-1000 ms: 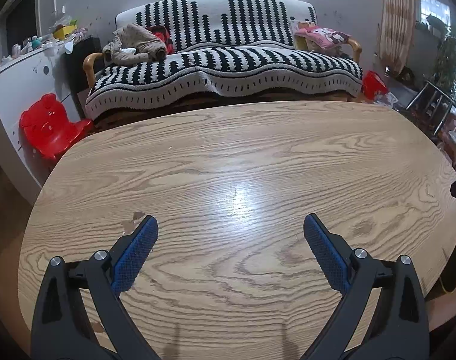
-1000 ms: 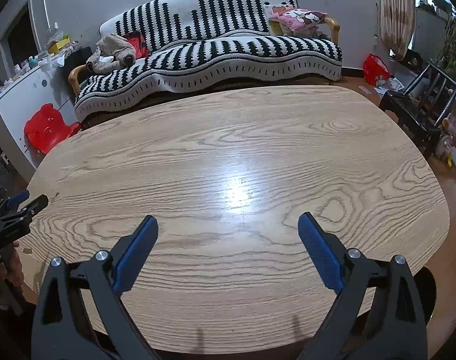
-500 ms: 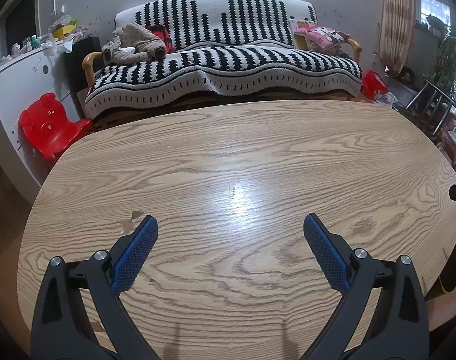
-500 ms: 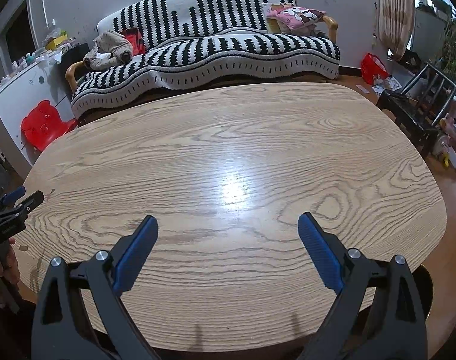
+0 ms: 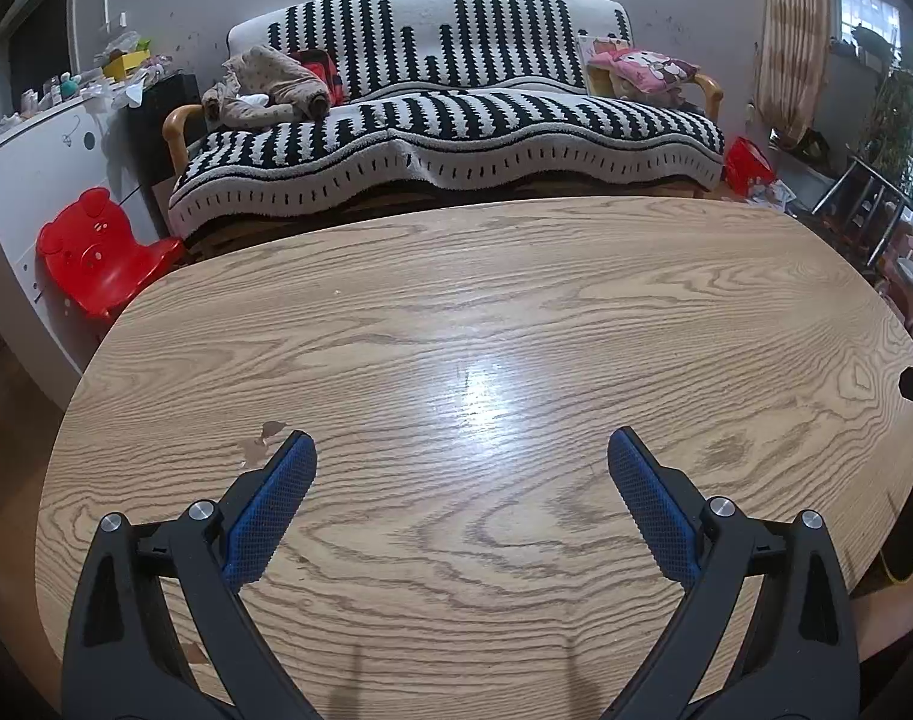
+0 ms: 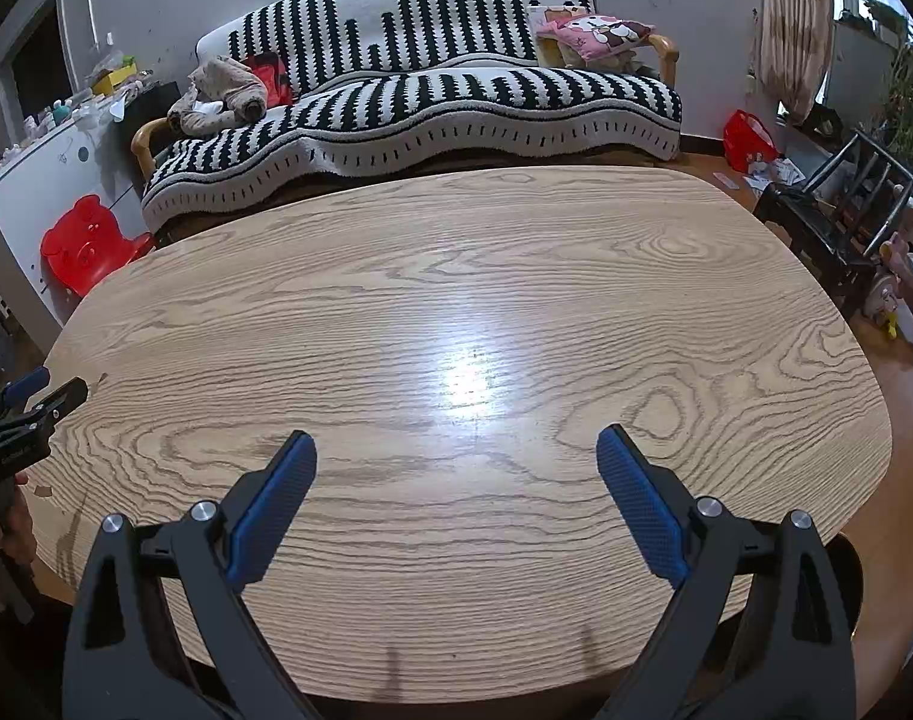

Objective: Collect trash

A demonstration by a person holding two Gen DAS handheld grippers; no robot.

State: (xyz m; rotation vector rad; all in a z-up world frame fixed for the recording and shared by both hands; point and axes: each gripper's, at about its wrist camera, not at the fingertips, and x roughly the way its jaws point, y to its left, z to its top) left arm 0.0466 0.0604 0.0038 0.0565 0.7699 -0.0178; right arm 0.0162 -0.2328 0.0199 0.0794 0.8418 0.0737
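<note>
Each gripper (image 5: 461, 444) is black plastic with blue textured pads (image 5: 269, 509) (silver screws (image 6: 708, 506) at the joints).

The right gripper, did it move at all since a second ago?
Yes. The right gripper has drawn back and a little to the right: in its own view the sofa sits smaller, higher and further left, and more table shows.

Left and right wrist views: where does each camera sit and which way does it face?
Left wrist view: on the left tongs, facing across the wooden table to the striped sofa; own open fingers show.
Right wrist view: on the right tongs, same heading from further right; open fingers, plus the left tongs at its left edge.
Shared: table, sofa, red chair.
</note>
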